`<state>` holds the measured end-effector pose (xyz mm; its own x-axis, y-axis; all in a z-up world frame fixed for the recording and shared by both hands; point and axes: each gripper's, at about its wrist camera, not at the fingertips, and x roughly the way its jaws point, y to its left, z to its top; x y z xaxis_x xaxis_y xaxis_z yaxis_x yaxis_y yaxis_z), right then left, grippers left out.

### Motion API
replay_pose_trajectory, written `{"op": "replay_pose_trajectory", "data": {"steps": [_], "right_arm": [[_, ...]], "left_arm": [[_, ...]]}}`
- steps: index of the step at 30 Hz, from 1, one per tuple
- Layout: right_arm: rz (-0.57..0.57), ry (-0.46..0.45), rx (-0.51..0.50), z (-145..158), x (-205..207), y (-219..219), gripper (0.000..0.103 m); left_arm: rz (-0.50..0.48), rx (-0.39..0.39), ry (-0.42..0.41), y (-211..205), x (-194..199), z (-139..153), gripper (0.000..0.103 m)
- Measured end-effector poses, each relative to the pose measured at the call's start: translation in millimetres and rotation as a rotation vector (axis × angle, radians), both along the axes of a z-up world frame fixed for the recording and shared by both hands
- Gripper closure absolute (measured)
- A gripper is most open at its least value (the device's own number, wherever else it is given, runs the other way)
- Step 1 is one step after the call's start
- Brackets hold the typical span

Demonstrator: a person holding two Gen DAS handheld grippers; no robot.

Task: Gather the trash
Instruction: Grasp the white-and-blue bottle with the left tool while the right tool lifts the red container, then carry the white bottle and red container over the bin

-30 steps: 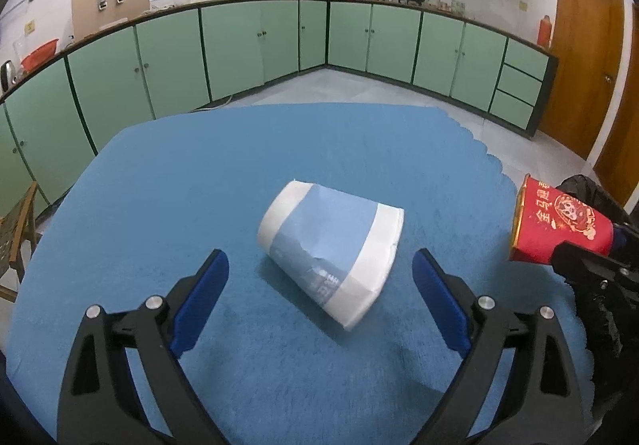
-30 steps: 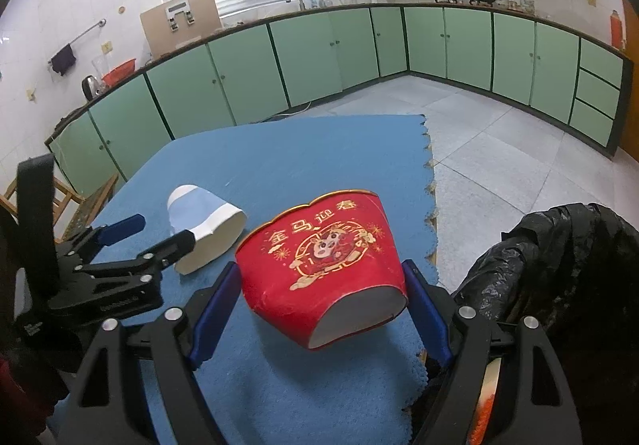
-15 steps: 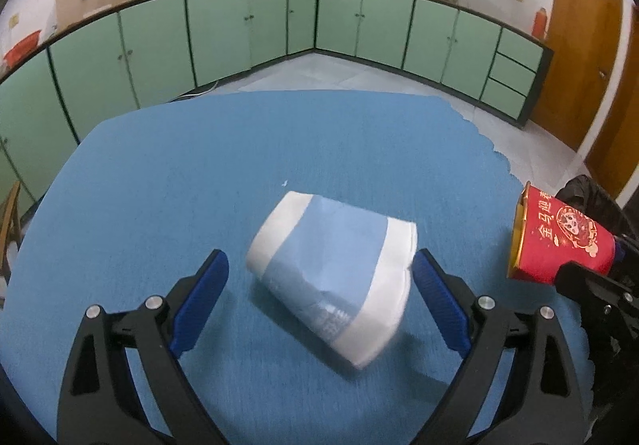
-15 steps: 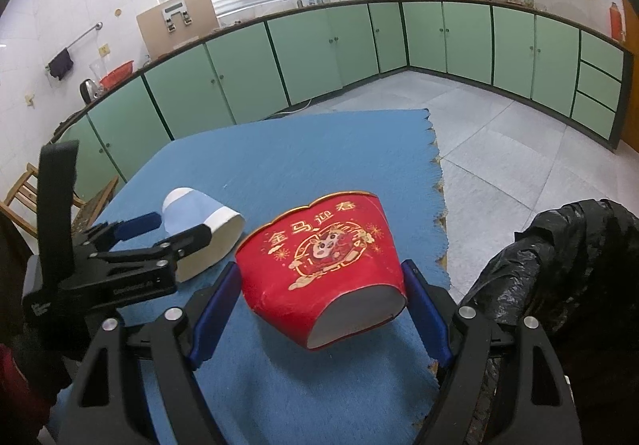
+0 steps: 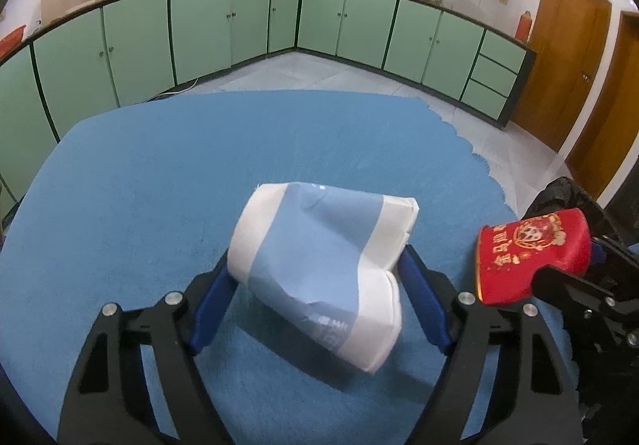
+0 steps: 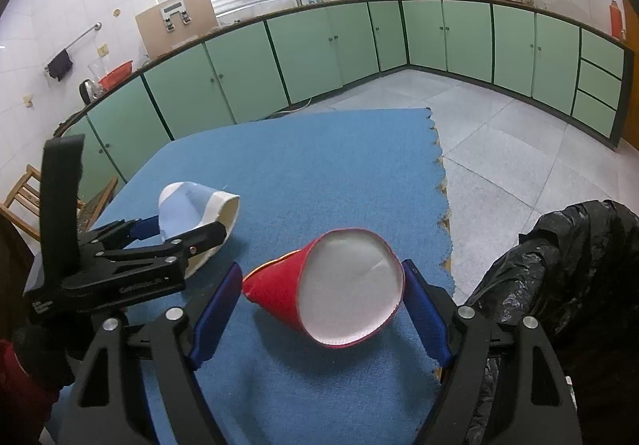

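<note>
Both cups are grabbed, neither is binned yet. Left gripper (image 5: 319, 297) has just been closing its jaws, and the blue-and-white paper cup (image 5: 319, 269) sits between the blue pads, squeezed and dented on its side, so I read that as a grip; the cup lies on its side over the blue cloth (image 5: 199, 165), and whether it's lifted clear I can't tell. Right gripper (image 6: 323, 305) holds the red paper cup (image 6: 339, 293) across its wide end, pads on both sides, white inside facing the camera, rim tilted toward the black trash bag (image 6: 567, 277), which sits just off the cloth's right edge beside that gripper. Bag mouth isn't clearly visible, so can't confirm what's already in it. No other loose trash shows on the cloth. Left to do, by my read: swing the red cup over the bag and drop it, then carry the blue-and-white one across and do the same.
</note>
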<state>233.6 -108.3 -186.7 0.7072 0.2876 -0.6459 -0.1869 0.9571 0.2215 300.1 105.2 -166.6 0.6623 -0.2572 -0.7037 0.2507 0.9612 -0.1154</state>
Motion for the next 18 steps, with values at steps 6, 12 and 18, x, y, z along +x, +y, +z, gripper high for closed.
{"op": "replay_pose_trajectory", "data": {"steps": [6, 12, 18], "right_arm": [[0.014, 0.015, 0.000, -1.7, -0.7, 2.5, 0.026], [0.036, 0.089, -0.032, -16.5, 2.9, 11.0, 0.023], [0.056, 0.126, -0.095, -30.0, 10.3, 21.0, 0.013]], "left_arm": [[0.022, -0.001, -0.020, 5.6, -12.0, 10.0, 0.027], [0.052, 0.003, 0.004, 15.2, -19.0, 5.3, 0.027], [0.071, 0.006, 0.020, 22.0, -20.9, -1.2, 0.027]]}}
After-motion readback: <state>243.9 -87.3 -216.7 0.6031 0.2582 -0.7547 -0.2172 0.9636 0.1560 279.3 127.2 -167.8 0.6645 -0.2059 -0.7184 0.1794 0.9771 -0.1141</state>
